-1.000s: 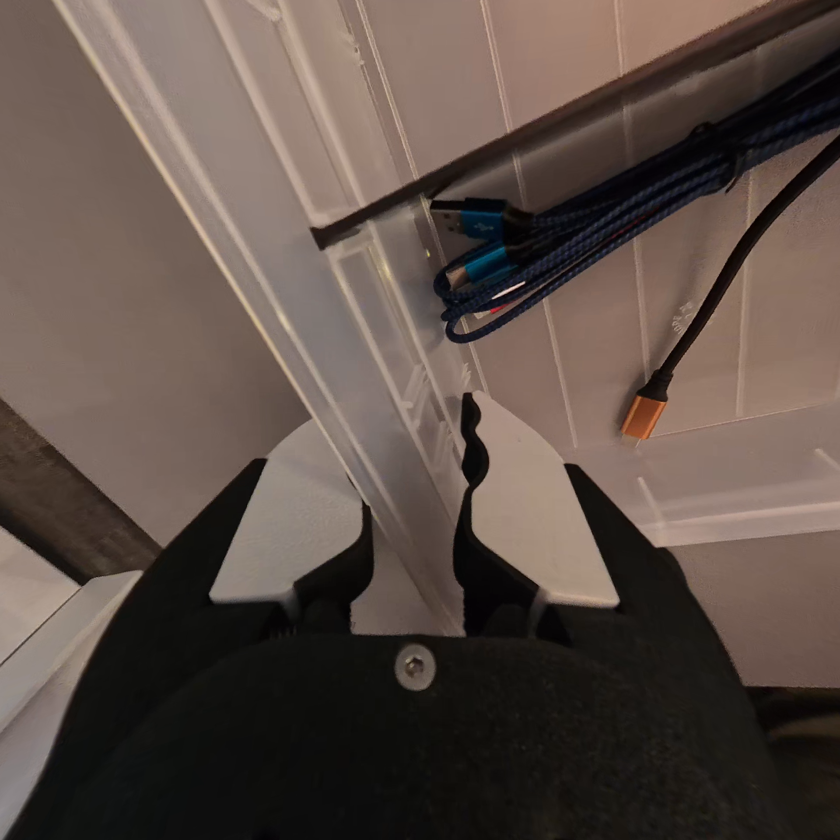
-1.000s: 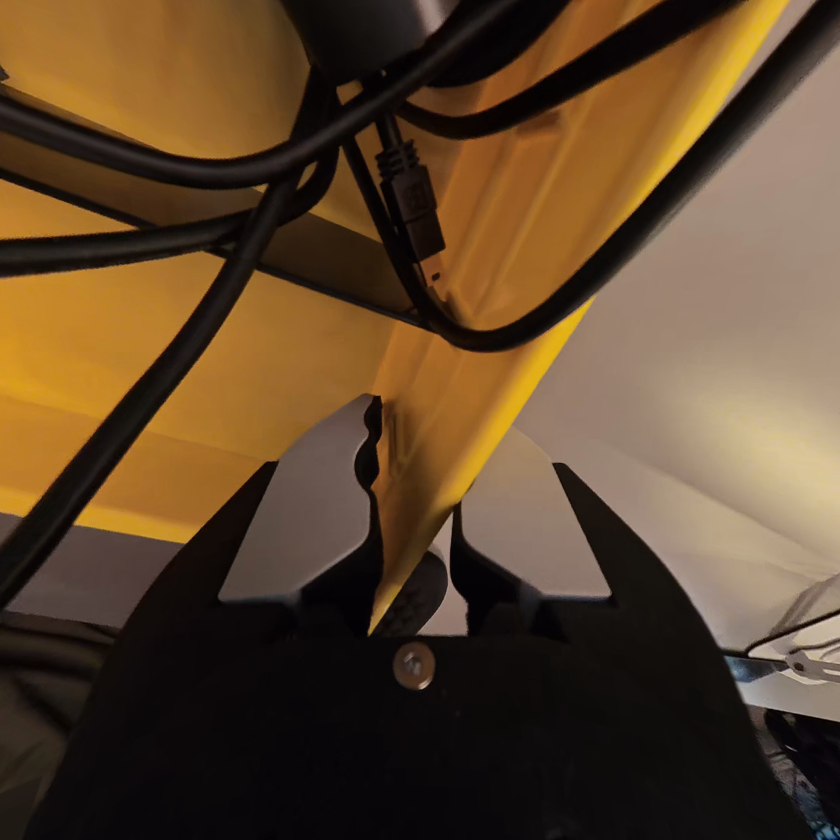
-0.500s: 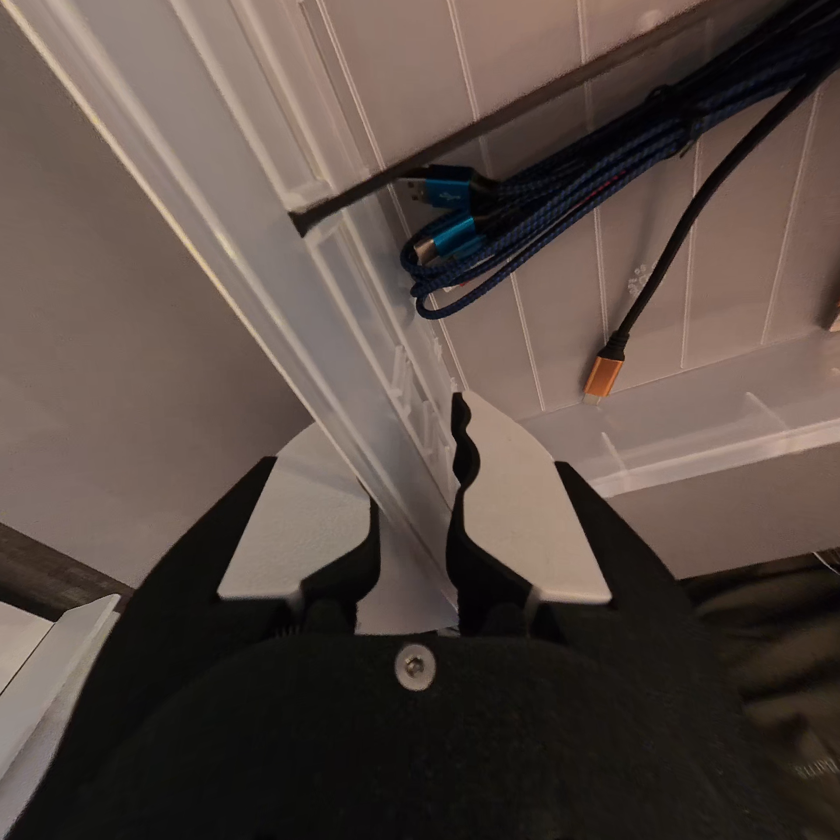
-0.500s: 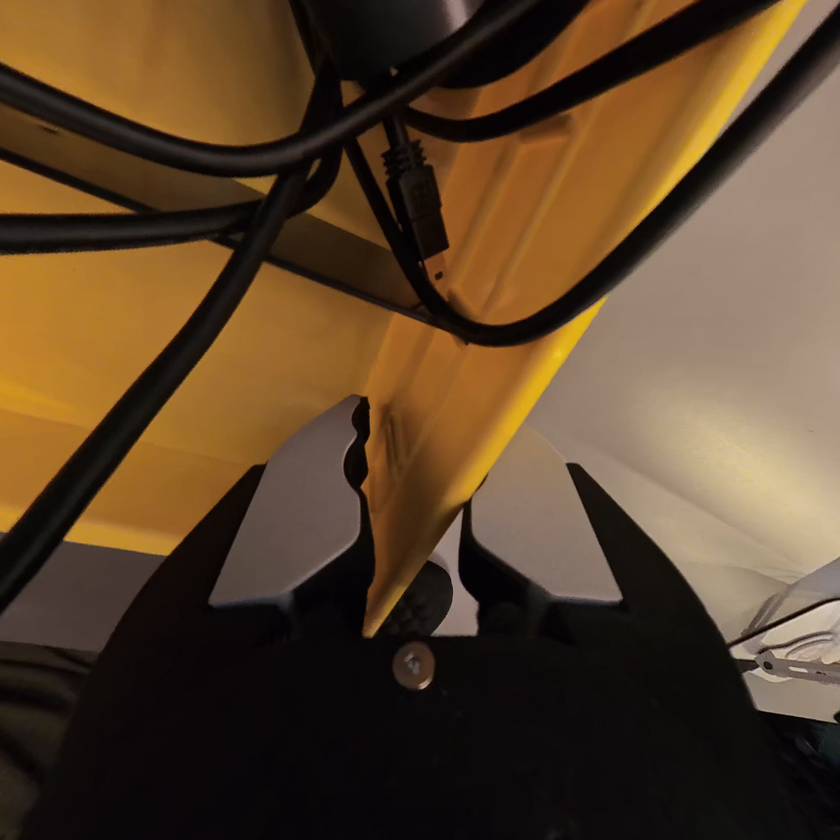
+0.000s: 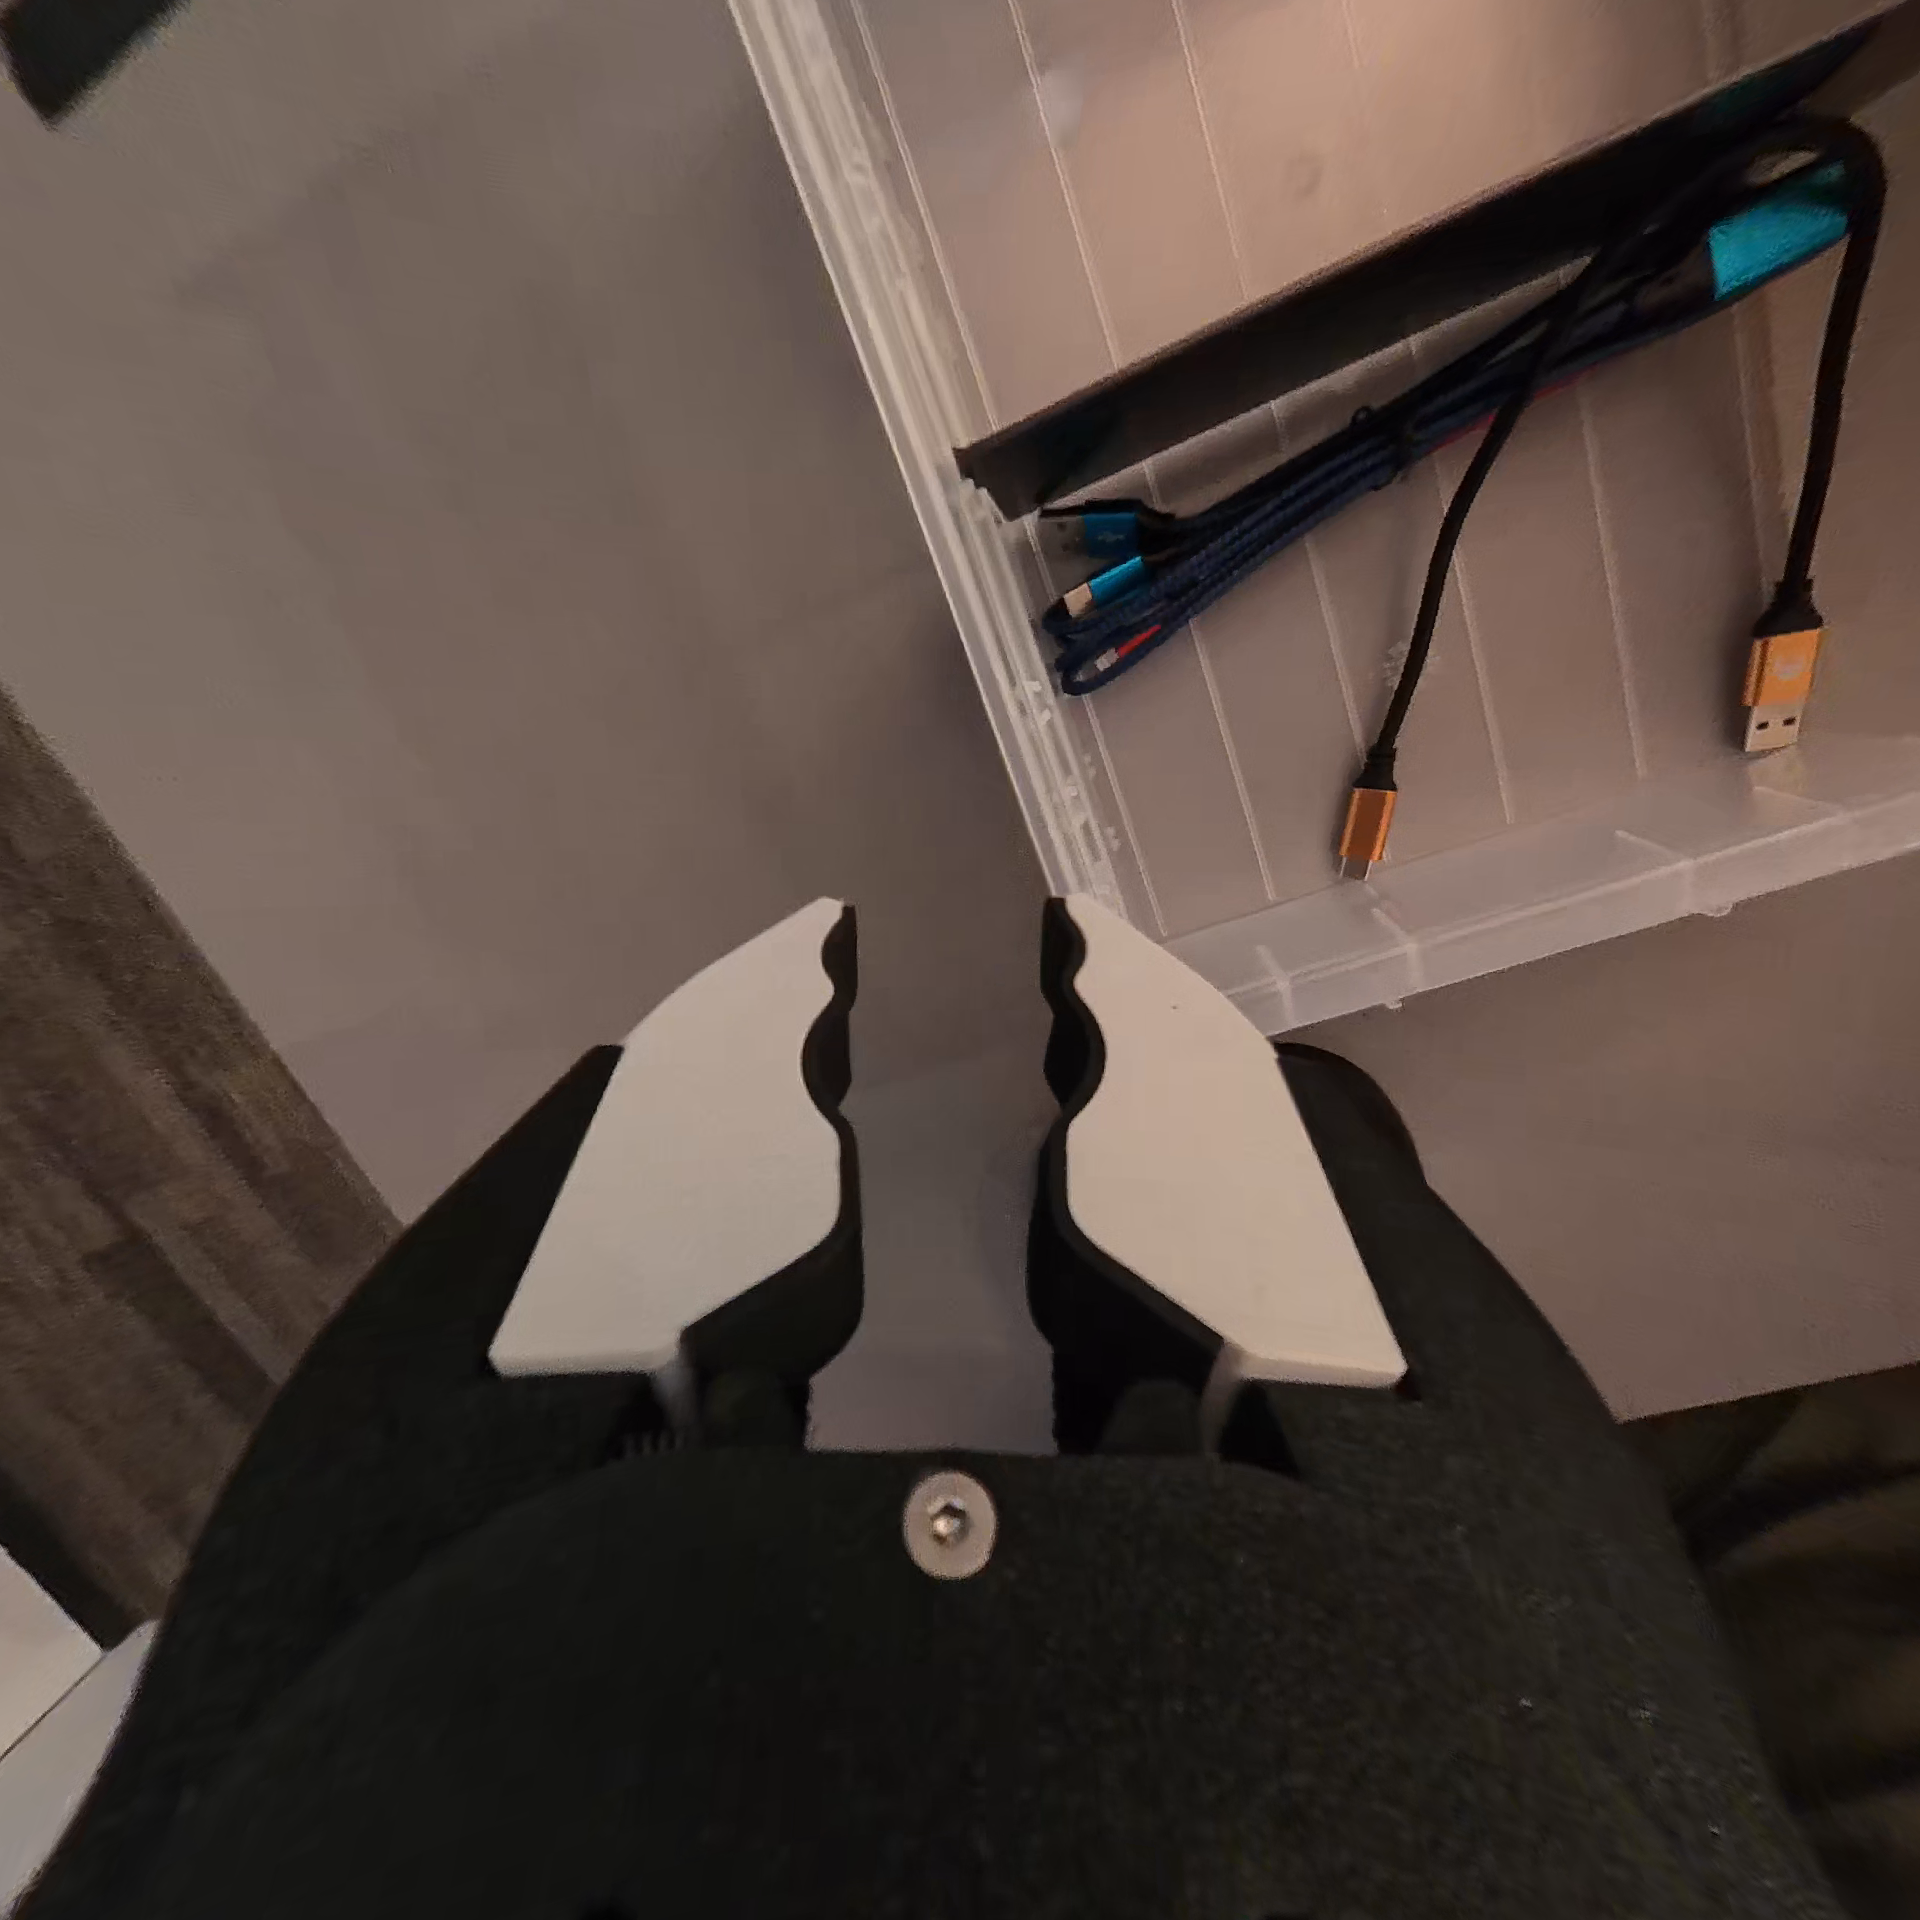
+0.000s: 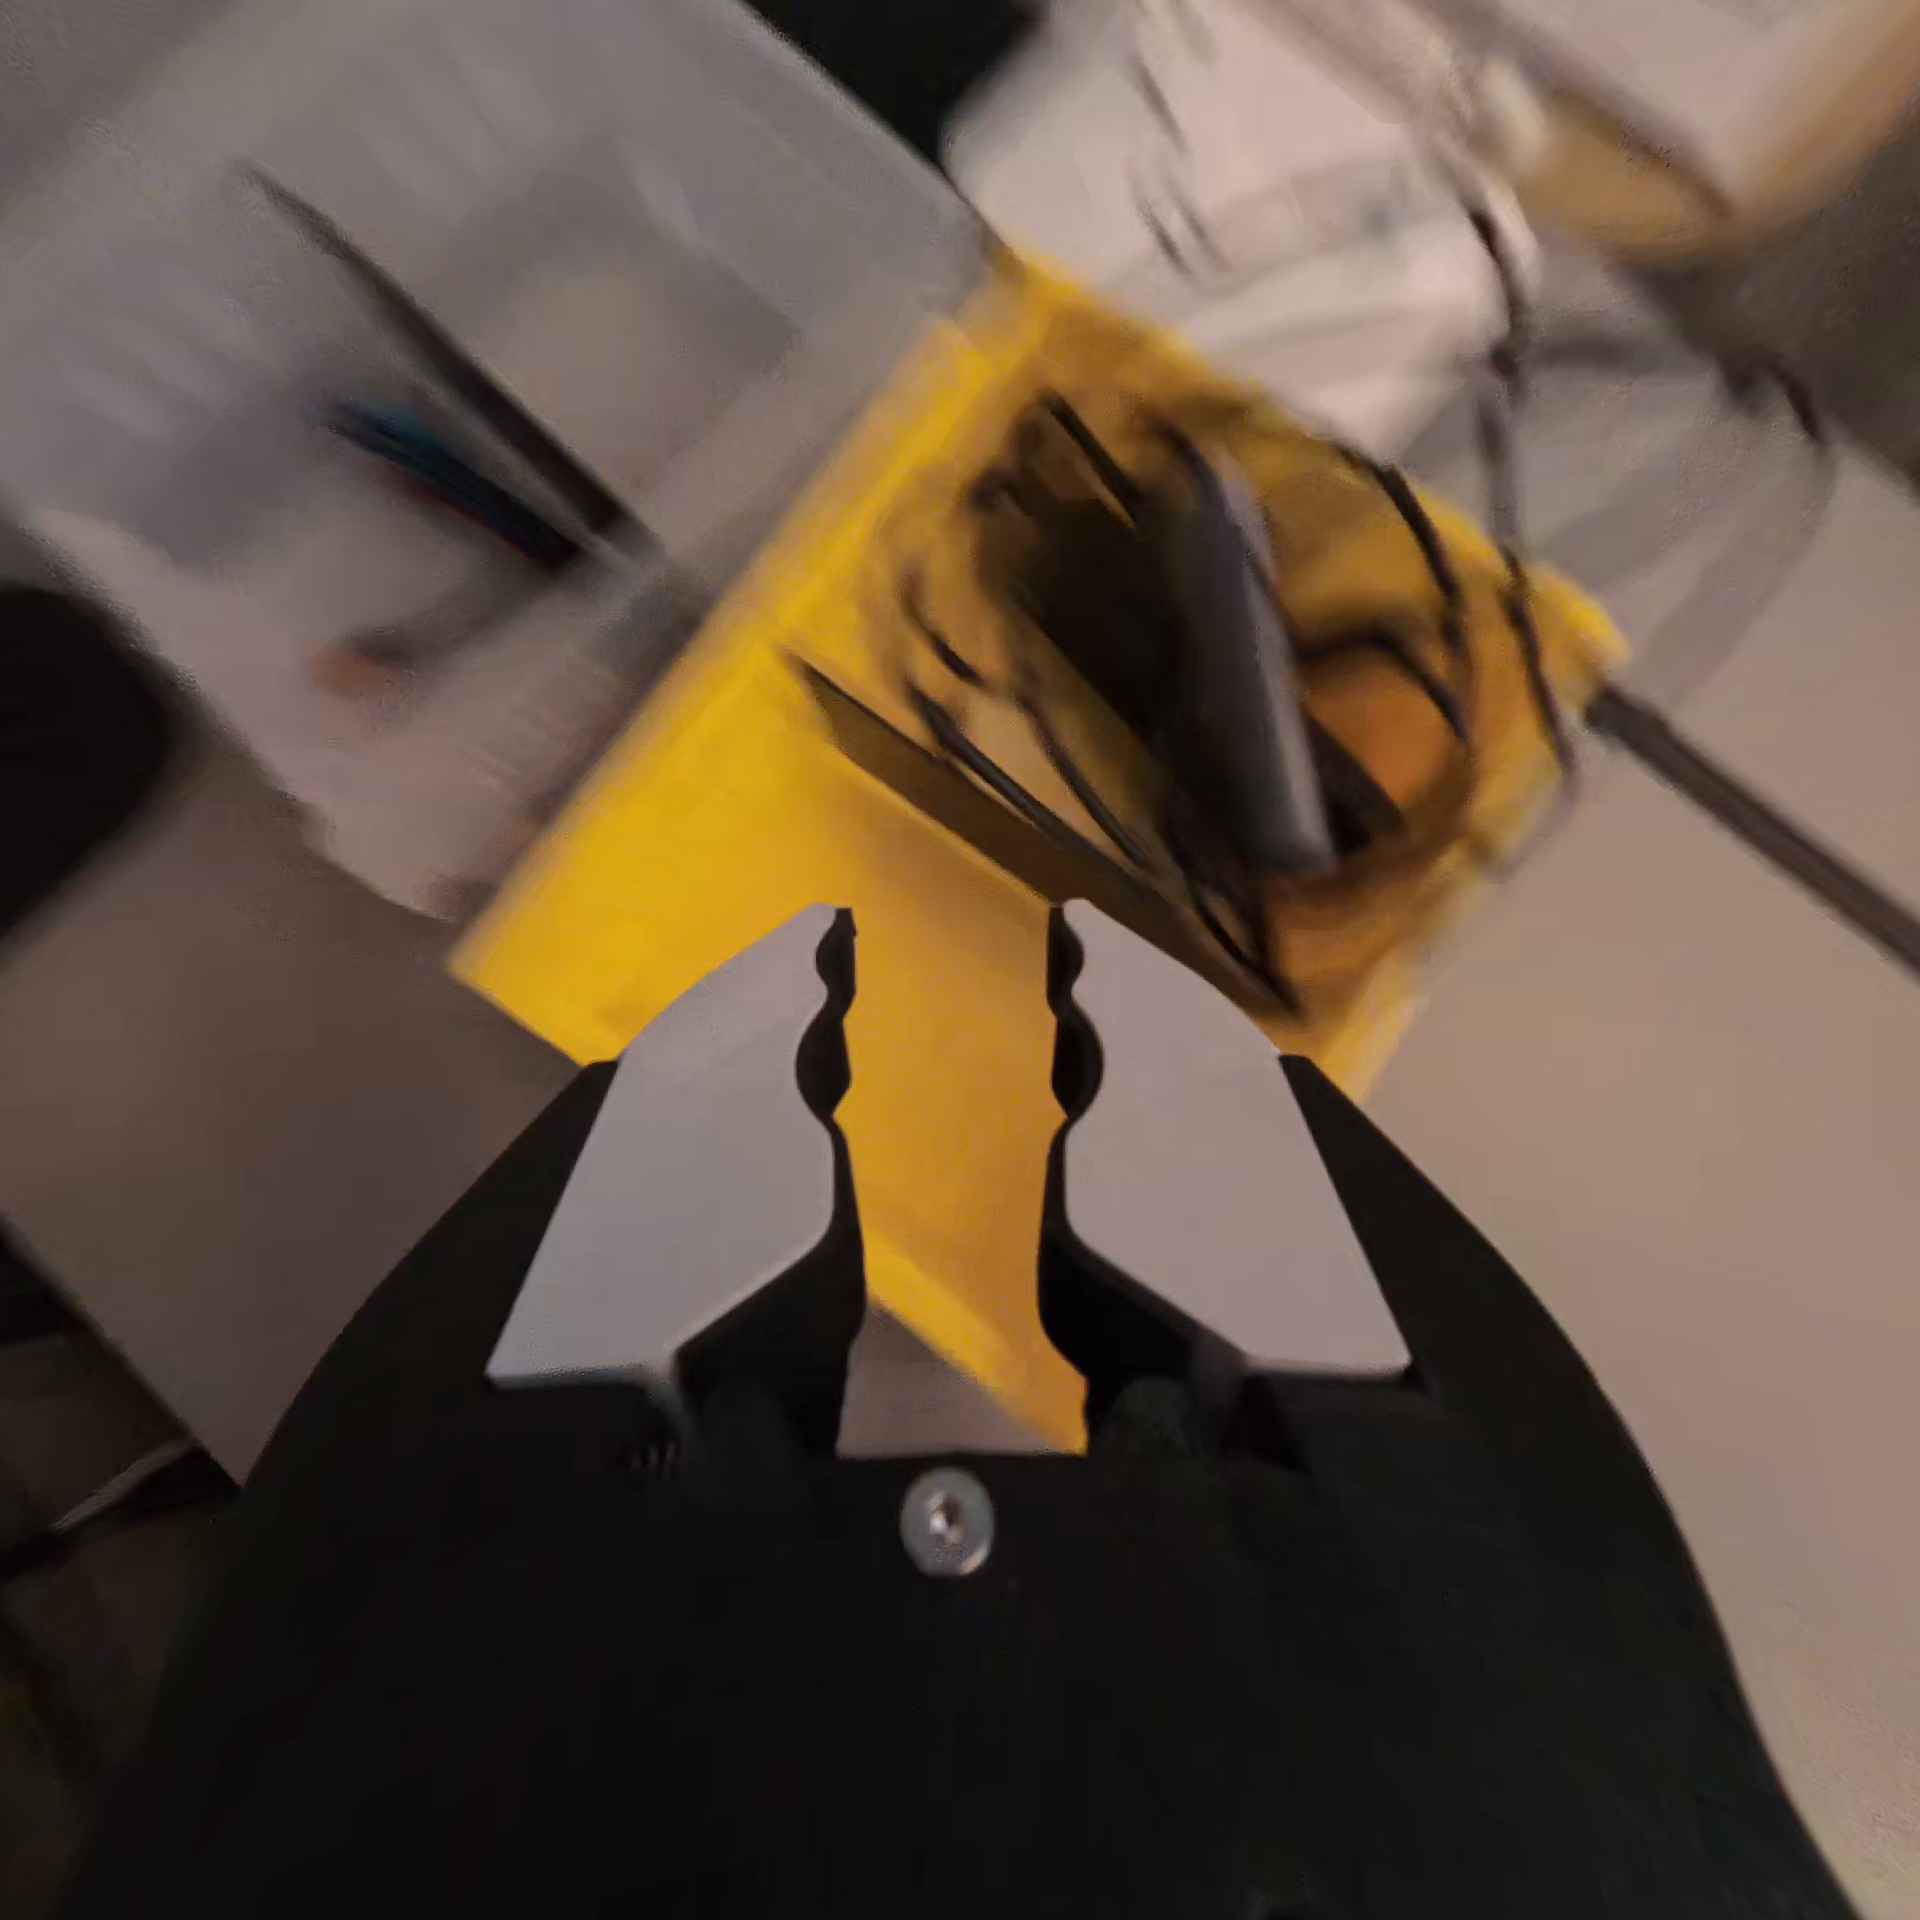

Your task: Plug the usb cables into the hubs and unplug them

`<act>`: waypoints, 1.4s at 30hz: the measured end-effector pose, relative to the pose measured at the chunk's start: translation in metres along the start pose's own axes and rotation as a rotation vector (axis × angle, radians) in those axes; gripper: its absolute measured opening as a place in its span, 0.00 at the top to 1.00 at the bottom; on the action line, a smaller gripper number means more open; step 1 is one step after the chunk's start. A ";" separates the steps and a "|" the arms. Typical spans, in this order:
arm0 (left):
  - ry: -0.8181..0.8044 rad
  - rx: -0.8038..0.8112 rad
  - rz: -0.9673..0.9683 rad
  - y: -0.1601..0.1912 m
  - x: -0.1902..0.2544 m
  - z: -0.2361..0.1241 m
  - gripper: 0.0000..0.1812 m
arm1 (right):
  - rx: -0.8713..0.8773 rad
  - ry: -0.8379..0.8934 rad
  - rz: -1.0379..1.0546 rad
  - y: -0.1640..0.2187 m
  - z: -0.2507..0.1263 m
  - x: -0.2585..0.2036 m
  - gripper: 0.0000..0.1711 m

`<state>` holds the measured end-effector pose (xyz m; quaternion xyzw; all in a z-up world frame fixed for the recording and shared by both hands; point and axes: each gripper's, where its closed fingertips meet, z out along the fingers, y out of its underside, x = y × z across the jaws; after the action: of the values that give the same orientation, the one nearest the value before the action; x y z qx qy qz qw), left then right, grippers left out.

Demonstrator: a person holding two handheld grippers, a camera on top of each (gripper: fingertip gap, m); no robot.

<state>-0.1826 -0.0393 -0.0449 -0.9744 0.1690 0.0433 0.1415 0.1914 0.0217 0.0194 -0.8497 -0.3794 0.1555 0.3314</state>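
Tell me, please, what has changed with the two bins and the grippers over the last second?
Both let go. The left gripper, earlier clamped on the clear bin's wall, is now open and pulled back, with the bin off to its right. The right gripper released the yellow bin's wall and backed away too; that view is blurred by motion. The blue cables and orange-tipped black cable lie in the clear bin as before.

Blur and cut-offs

Beyond the right tongs, the yellow tray (image 6: pixel 790 852) and its dark cables (image 6: pixel 1195 665) smear; the clear bin (image 5: pixel 1351 956) runs off-frame.
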 end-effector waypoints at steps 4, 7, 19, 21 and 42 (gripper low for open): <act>-0.035 0.105 0.027 -0.012 -0.001 -0.016 0.83 | 0.351 -0.442 0.004 -0.064 0.036 -0.122 0.84; -0.144 0.236 0.040 -0.033 -0.014 -0.031 0.83 | 0.072 -0.288 -0.023 -0.050 0.101 -0.124 0.81; -0.084 0.449 0.064 -0.059 0.000 -0.061 0.83 | -0.272 -0.150 0.109 -0.041 0.128 -0.102 0.82; -0.086 0.451 0.101 -0.061 0.008 -0.062 0.83 | -0.300 -0.159 0.148 -0.039 0.129 -0.103 0.82; -0.008 0.558 0.171 -0.063 0.030 -0.086 0.84 | -0.552 0.098 0.268 0.001 0.191 -0.106 0.83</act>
<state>-0.1296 -0.0173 0.0492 -0.8799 0.2552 0.0108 0.4007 0.0231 0.0272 -0.1198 -0.9566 -0.2755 0.0478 0.0826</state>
